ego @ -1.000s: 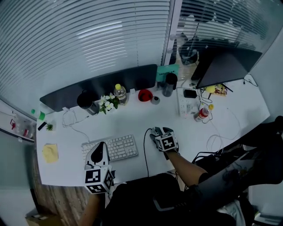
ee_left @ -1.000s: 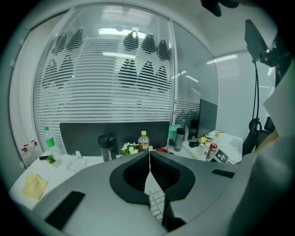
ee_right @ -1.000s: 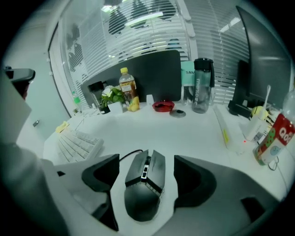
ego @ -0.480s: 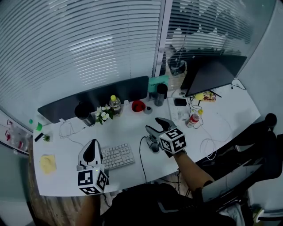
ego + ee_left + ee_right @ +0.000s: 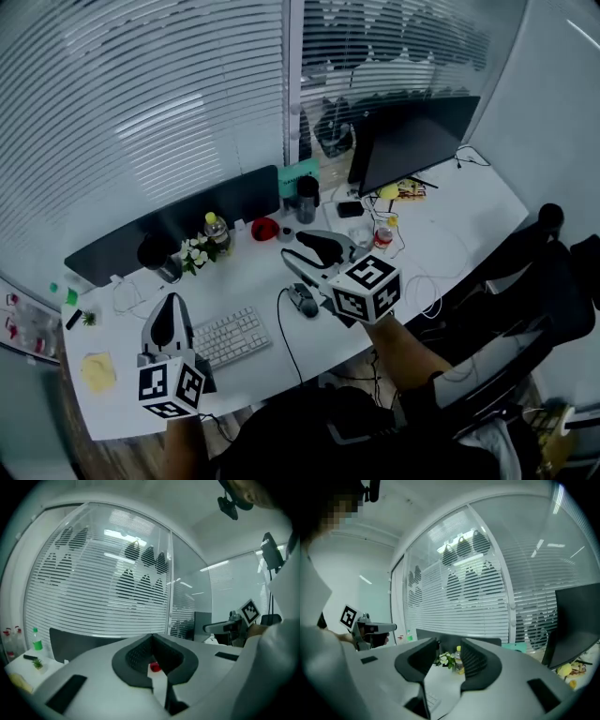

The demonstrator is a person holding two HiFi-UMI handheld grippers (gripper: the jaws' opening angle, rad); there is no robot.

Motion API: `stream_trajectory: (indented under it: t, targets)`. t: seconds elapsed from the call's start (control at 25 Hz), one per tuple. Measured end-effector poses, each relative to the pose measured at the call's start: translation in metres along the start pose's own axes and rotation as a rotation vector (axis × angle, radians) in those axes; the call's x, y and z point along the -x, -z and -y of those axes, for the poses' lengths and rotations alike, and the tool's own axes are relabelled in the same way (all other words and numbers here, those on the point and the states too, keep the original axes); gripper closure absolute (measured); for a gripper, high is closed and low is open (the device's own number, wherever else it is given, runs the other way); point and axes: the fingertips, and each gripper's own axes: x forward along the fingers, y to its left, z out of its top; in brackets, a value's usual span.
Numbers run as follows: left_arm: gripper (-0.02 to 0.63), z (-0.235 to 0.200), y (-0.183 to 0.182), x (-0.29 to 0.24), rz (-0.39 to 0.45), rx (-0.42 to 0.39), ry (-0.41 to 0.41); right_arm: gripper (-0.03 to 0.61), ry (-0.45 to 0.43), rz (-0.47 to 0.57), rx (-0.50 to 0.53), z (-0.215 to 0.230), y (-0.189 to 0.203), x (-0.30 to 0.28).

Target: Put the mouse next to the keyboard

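Observation:
The dark mouse [image 5: 303,300] lies on the white desk [image 5: 281,277], just right of the white keyboard [image 5: 230,337]; its black cable [image 5: 281,339] runs to the desk's front edge. My right gripper [image 5: 292,247] hangs above and slightly behind the mouse, apart from it. Its jaws have just been closing, and a gap with nothing in it still shows between them in the right gripper view [image 5: 449,646]. My left gripper [image 5: 169,314] hovers over the keyboard's left end. In the left gripper view its [image 5: 151,639] pads meet at the tips and hold nothing.
Along the desk's back stand a black cup [image 5: 155,251], flowers [image 5: 194,251], a bottle [image 5: 214,228], a red bowl [image 5: 264,228] and a dark tumbler [image 5: 307,199]. A black monitor [image 5: 412,141] is at back right, a yellow note [image 5: 97,372] at front left. White cables [image 5: 427,281] lie at right.
The right gripper has lifted off the mouse and risen well above the desk, leaving the mouse beside the keyboard. The left gripper has also risen a little.

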Motion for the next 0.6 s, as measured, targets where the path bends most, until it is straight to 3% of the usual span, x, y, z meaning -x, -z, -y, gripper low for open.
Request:
stream_trajectory:
  t: [0.08, 0.28, 0.4, 0.6]
  targets:
    - [0.584, 0.006, -0.005, 0.002, 0.013, -0.021, 0.0, 0.46, -0.002, 0.025, 0.017, -0.006, -0.014, 0.007]
    - [0.584, 0.021, -0.009, 0.006, -0.017, -0.055, -0.018, 0.461, -0.023, 0.047, 0.047, -0.02, -0.032, 0.021]
    - [0.584, 0.028, -0.008, 0.011, -0.017, -0.056, -0.015, 0.534, -0.014, 0.063, 0.026, -0.022, -0.037, 0.025]
    - [0.584, 0.037, -0.011, 0.018, -0.004, -0.053, -0.01, 0.577, 0.015, 0.08, 0.023, -0.022, -0.038, 0.031]
